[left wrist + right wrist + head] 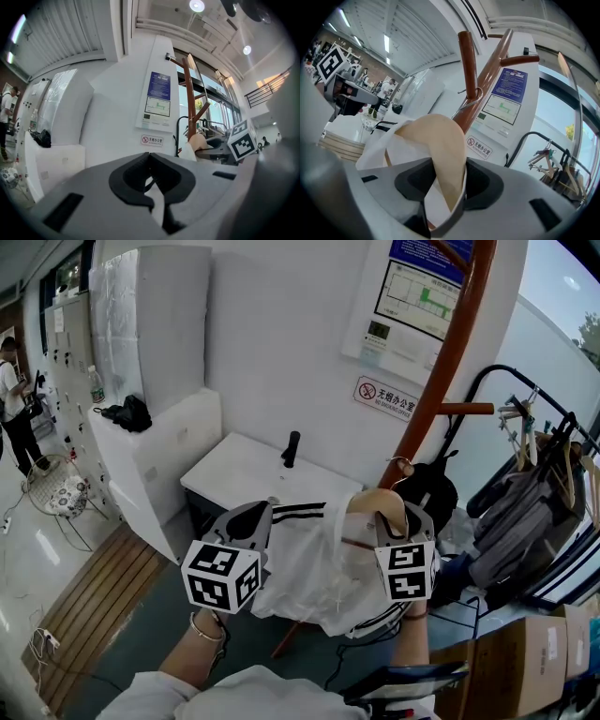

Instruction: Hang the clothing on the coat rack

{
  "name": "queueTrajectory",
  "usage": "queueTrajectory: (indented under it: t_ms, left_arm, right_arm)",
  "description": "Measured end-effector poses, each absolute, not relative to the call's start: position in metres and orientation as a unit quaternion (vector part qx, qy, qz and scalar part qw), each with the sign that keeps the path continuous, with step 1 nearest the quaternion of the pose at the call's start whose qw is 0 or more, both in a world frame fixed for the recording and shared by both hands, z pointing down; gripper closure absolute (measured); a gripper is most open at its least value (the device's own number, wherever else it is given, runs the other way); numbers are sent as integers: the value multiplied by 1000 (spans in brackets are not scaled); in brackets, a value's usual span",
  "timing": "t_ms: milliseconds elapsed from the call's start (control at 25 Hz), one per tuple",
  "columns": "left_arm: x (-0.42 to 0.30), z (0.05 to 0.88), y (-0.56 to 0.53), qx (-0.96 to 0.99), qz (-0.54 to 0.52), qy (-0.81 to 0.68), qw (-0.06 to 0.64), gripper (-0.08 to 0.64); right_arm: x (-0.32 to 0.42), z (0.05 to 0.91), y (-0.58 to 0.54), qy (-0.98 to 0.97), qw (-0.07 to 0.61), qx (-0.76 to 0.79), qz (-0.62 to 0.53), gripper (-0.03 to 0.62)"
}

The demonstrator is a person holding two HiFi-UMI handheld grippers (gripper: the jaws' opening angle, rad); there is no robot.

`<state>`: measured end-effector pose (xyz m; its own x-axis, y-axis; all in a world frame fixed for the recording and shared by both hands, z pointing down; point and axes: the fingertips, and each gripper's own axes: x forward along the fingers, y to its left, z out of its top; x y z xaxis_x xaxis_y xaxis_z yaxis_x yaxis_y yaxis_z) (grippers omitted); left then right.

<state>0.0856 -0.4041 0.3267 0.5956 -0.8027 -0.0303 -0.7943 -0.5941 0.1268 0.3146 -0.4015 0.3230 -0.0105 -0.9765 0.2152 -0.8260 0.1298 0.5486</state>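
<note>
A white garment [309,573] with black stripes hangs on a pale wooden hanger [377,503] in front of the brown coat rack [448,352]. My right gripper [396,518] is shut on the hanger's shoulder [440,145], with white cloth [382,140] draped over it. The hanger's metal hook [472,96] is up against the rack's pole [485,70], just under a peg; whether it rests on anything I cannot tell. My left gripper [255,516] is shut on the garment's other side, and white striped fabric [158,200] shows between its pads [136,180].
A white table [234,474] with a black upright object [292,448] stands behind the garment. To the right is a black clothes rail [525,427] with grey clothes and hangers, with a cardboard box [511,662] below. White cabinets [150,352] and a person [14,399] are at the left.
</note>
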Motion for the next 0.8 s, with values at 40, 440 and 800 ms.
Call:
queueTrajectory:
  t_ms: [40, 440, 800]
  left_arm:
    - [87, 328, -404, 892, -42, -447, 51, 552]
    - [93, 330, -403, 896, -50, -438, 52, 552]
    - [103, 332, -401, 902, -48, -425, 54, 552]
  right_arm:
    - [315, 323, -402, -699, 277, 646, -135, 407]
    - [315, 322, -404, -699, 267, 647, -148, 403]
    - [320, 321, -402, -699, 259, 651, -146, 397]
